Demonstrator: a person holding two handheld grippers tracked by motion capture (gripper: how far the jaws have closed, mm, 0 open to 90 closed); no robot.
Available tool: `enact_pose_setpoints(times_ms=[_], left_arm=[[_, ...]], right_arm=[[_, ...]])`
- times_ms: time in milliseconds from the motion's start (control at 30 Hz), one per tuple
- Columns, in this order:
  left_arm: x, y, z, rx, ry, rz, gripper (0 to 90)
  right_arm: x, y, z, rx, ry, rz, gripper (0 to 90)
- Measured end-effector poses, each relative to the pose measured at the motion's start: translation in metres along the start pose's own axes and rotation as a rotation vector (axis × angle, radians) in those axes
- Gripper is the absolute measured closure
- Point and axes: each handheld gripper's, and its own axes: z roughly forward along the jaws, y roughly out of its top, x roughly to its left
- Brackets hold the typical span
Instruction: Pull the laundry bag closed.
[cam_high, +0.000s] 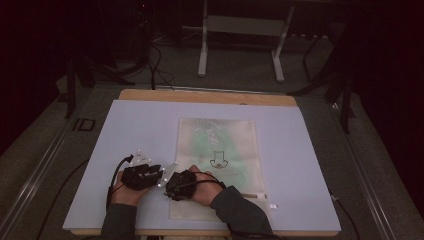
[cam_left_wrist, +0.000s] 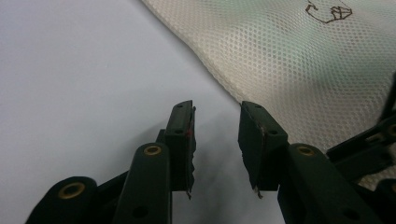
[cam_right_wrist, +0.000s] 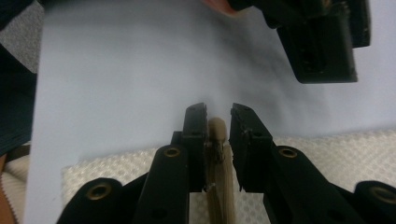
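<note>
Looking down from the high view, a person's two forearms in dark sleeves come in from the bottom edge over a pale lavender tabletop (cam_high: 125, 130), w/ a wooden edge showing along its far side. A cream mesh bag (cam_high: 220, 150) lies flat near the middle of the tabletop, long side running away from the person; a faint green shape shows through it & a small dark line drawing is printed on it. A small tab or zip end sits at the bag's near right corner.

Both hands are low, close together, at the bag's near left corner. The left tool (cam_left_wrist: 215, 135) sits on bare tabletop just beside the bag's left edge. In the left gripper view its two black jaws stand apart w/ nothing between them, tips over the bare surface, the mesh edge just past the right jaw.

The right tool (cam_right_wrist: 217, 140) is over the bag's near left part, pointing toward the left tool. In the right gripper view its jaws are partly open around a tan, rounded strip (cam_right_wrist: 217, 154) that rises from the mesh; the left jaw looks to touch it, a thin gap shows on the right side, so a firm grip can't be confirmed. The left tool's black body shows at top right of that view.

Beyond the tabletop: grey floor, cables, a white metal stand (cam_high: 240, 40).
</note>
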Motion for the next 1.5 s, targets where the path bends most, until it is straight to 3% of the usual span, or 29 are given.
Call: enact_pose_setpoints(times_ms=[167,367,500,700,1000,1133,1300,1500], left_arm=[[0.0,0.0,0.0,0.001,0.0,0.0,65.1],[-0.001,0.0,0.0,0.002,-0.001,0.004,65.0],[-0.001,0.0,0.0,0.002,-0.001,0.0,64.5],[-0.002,0.0,-0.001,-0.001,-0.003,0.002,64.5],[-0.005,0.001,0.001,0.009,-0.011,0.018,64.4],[-0.007,0.001,0.0,0.008,-0.012,0.014,63.7],[-0.008,0.001,0.0,0.01,-0.021,0.019,63.5],[-0.012,0.001,0.002,0.02,-0.041,0.024,63.5]], right_arm=[[0.001,0.003,0.009,0.025,-0.011,0.003,75.7],[0.003,0.004,0.009,0.022,-0.021,-0.006,81.0],[0.001,0.004,0.001,-0.028,-0.013,0.013,81.0],[0.003,0.001,-0.012,-0.052,-0.02,0.015,81.0],[0.003,-0.017,-0.022,-0.034,-0.018,0.019,81.0],[0.0,-0.027,-0.018,-0.012,-0.001,0.035,79.2],[-0.007,-0.03,-0.015,-0.022,0.046,0.083,74.9],[-0.009,-0.029,-0.012,-0.026,0.068,0.099,81.1]])
